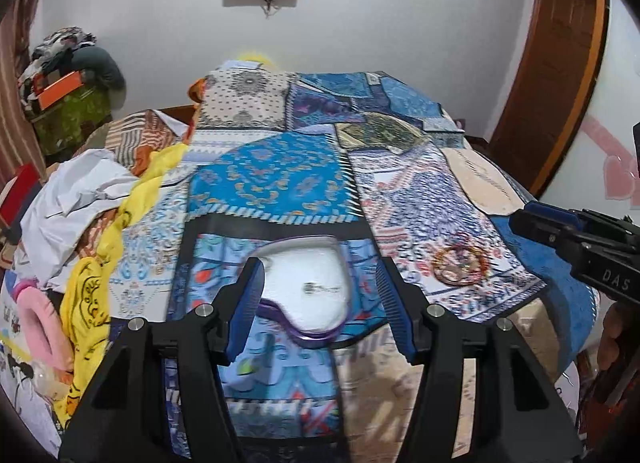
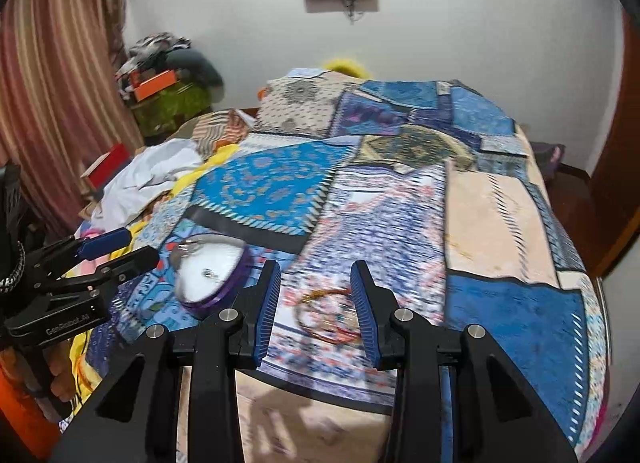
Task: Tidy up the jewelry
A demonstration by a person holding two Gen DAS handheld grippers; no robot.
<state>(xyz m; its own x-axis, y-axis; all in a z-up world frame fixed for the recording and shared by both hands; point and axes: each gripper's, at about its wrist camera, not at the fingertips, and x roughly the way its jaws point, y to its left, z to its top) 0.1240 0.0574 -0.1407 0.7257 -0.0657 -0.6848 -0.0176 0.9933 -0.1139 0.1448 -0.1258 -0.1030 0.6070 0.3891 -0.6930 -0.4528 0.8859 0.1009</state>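
A heart-shaped purple box point(image 1: 308, 287) with a white lining lies open on the patterned bedspread; a small metal jewelry piece point(image 1: 310, 287) lies inside it. My left gripper point(image 1: 320, 299) is open just above the box, fingers either side of it. A cluster of red and gold bangles point(image 1: 460, 267) lies to the box's right. In the right wrist view my right gripper point(image 2: 316, 307) is open, hovering over the bangles point(image 2: 328, 319), with the box point(image 2: 208, 275) to the left. The left gripper point(image 2: 120, 249) shows there at the left edge.
A pile of white and yellow clothes point(image 1: 88, 199) and a pink item point(image 1: 36, 311) lie at the bed's left side. A stack of boxes and clothes point(image 1: 68, 79) stands by the curtain. A wooden door point(image 1: 560, 63) is at the right.
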